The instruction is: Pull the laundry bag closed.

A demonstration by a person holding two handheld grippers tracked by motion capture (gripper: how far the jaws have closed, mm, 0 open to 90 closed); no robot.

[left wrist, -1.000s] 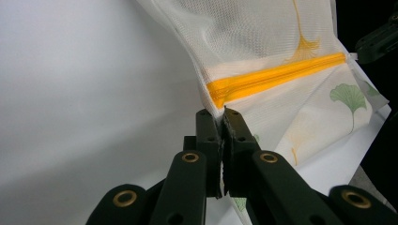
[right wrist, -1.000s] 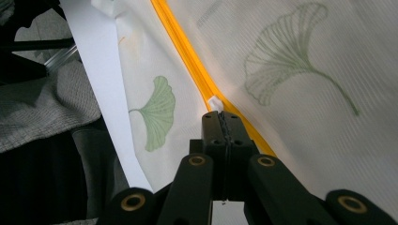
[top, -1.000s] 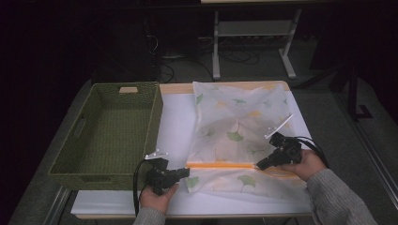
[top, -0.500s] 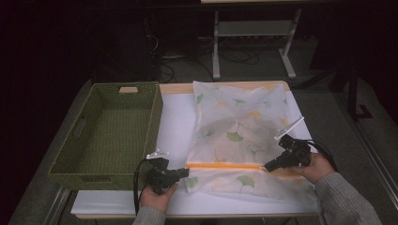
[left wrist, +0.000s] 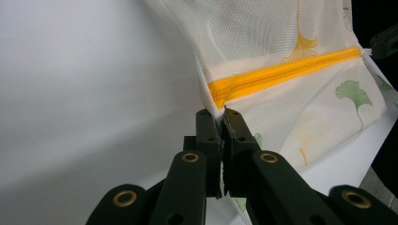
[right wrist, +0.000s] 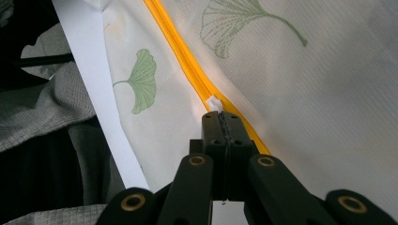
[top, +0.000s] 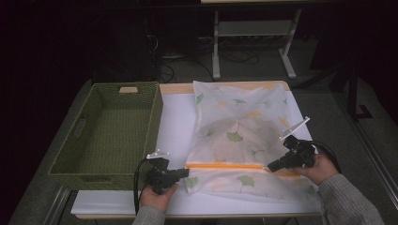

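Note:
A white mesh bag [top: 239,122] printed with green and yellow ginkgo leaves lies flat on the white table top [top: 176,126]. An orange zipper [top: 225,166] runs across its near part. My left gripper [top: 187,173] is at the zipper's left end, shut on the bag's edge [left wrist: 213,110] just below the orange tape [left wrist: 281,75]. My right gripper [top: 271,166] is at the zipper's right end, shut on the small white zipper pull [right wrist: 214,103], its jaws lying along the orange zipper [right wrist: 173,37].
A green woven basket [top: 105,131] stands to the left of the bag, its right wall close to my left gripper. The table's near edge runs just below both hands. A metal stand [top: 253,42] is on the floor beyond the table.
My right gripper has slid to the right along the zipper with the pull in its jaws, and the visible orange line is longer. The left gripper has stayed put.

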